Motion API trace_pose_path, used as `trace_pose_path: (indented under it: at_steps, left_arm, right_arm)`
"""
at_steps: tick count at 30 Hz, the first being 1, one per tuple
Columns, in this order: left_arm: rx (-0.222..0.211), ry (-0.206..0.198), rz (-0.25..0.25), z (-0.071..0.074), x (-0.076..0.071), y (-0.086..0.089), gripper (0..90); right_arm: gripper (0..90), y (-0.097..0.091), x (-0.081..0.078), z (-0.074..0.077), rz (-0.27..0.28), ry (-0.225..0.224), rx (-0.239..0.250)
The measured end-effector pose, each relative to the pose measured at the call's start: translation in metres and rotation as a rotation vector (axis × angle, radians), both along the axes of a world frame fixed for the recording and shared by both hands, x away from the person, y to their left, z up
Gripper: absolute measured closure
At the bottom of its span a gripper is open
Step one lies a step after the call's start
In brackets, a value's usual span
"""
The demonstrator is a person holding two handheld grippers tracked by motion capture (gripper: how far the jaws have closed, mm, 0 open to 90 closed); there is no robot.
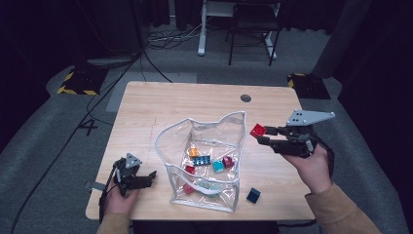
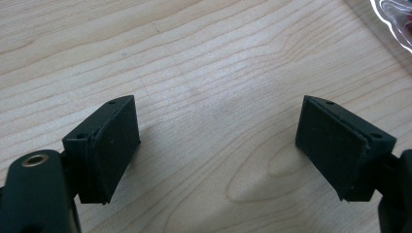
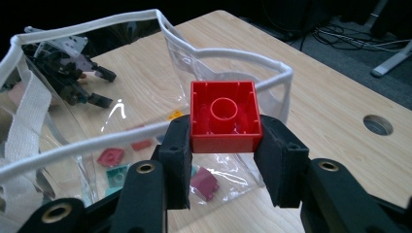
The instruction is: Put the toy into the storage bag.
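A clear plastic bag (image 1: 204,146) with a white rim stands open in the middle of the wooden table (image 1: 146,107). Several small bricks lie inside it, among them orange, teal, blue and dark red ones. My right gripper (image 1: 259,135) is shut on a red brick (image 1: 257,130), held in the air just right of the bag's rim. In the right gripper view the red brick (image 3: 224,116) shows its hollow underside between the jaws, with the bag (image 3: 73,145) behind. My left gripper (image 1: 152,177) rests low at the table's front left, open over bare wood (image 2: 214,97).
A dark blue brick (image 1: 253,195) lies on the table, right of the bag near the front edge. A round cable hole (image 1: 246,98) sits at the table's back right. Beyond the table are cables and a desk frame (image 1: 238,29) on the grey floor.
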State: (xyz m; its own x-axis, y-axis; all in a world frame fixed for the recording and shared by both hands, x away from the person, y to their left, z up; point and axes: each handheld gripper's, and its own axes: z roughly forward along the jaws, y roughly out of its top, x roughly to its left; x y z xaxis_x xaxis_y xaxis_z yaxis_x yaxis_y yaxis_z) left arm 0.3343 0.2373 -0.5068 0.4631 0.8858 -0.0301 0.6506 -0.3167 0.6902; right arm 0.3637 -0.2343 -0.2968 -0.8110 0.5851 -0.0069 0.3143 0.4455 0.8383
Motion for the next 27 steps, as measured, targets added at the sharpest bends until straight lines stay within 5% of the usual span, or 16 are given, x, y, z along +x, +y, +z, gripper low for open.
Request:
trace_pose_path:
  at_steps: [27]
  left_arm:
    - [0.0, 0.001, 0.007, 0.0, 0.001, 0.0, 16.2]
  right_arm:
    - [59.1, 0.079, 0.022, 0.02, 0.131, 0.012, -0.036]
